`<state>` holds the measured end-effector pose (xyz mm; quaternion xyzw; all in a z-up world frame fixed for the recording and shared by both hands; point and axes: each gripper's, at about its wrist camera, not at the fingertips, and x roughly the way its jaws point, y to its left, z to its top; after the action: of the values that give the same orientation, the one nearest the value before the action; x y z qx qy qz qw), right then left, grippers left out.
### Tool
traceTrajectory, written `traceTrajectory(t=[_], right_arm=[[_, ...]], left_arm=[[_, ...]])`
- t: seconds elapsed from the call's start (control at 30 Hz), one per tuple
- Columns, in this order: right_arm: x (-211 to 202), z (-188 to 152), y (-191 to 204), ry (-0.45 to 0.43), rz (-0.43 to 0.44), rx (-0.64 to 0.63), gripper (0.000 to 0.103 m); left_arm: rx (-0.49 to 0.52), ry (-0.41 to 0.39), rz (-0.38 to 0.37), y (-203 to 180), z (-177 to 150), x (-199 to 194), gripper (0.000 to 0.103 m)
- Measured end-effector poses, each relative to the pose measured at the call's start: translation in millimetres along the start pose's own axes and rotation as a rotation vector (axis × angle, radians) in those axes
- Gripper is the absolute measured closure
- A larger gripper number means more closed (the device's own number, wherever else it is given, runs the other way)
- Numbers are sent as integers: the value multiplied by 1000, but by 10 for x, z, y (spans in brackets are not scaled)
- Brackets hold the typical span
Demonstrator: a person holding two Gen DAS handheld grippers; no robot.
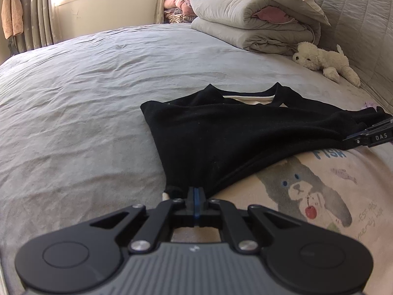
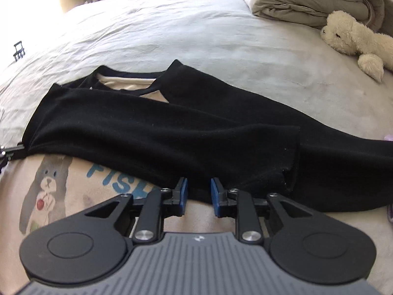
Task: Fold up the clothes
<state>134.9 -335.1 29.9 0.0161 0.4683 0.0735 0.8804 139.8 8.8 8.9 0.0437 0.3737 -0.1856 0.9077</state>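
A cream T-shirt with black sleeves and a bear print (image 1: 307, 186) lies on the grey bed (image 1: 86, 98). A black sleeve (image 1: 221, 132) is folded across its chest. My left gripper (image 1: 195, 194) is shut on the black sleeve's cuff at the shirt's left side. In the right wrist view the black sleeve (image 2: 172, 132) crosses above the bear print (image 2: 49, 184). My right gripper (image 2: 199, 191) is open, its blue pads either side of the black fabric's near edge. The right gripper also shows at the right edge of the left wrist view (image 1: 368, 137).
Folded grey duvets (image 1: 250, 24) are stacked at the head of the bed. A white plush dog (image 1: 324, 61) lies beside them, also in the right wrist view (image 2: 356, 39). A window and curtains (image 1: 36, 12) stand beyond the far edge of the bed.
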Motion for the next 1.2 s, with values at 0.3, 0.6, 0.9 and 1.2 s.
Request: traceTrajectory(t=[0.3,0.6,0.9,1.2], right_arm=[[-412,-148,-911,-138,-89,397,73],[-229,-73,-757,-107,-1,400,73],[-463,-53,-662,-197,-14,355,89],[-524,-112,-706,-167,-2,341,89]], left_arm=[[-38,7,-7,25,5,-4,101],[-30,0,7,-23,-10,-1,101],[-9,1,32,-54,-11,-8,101],[3,19,44,-30,-15,-10,101]])
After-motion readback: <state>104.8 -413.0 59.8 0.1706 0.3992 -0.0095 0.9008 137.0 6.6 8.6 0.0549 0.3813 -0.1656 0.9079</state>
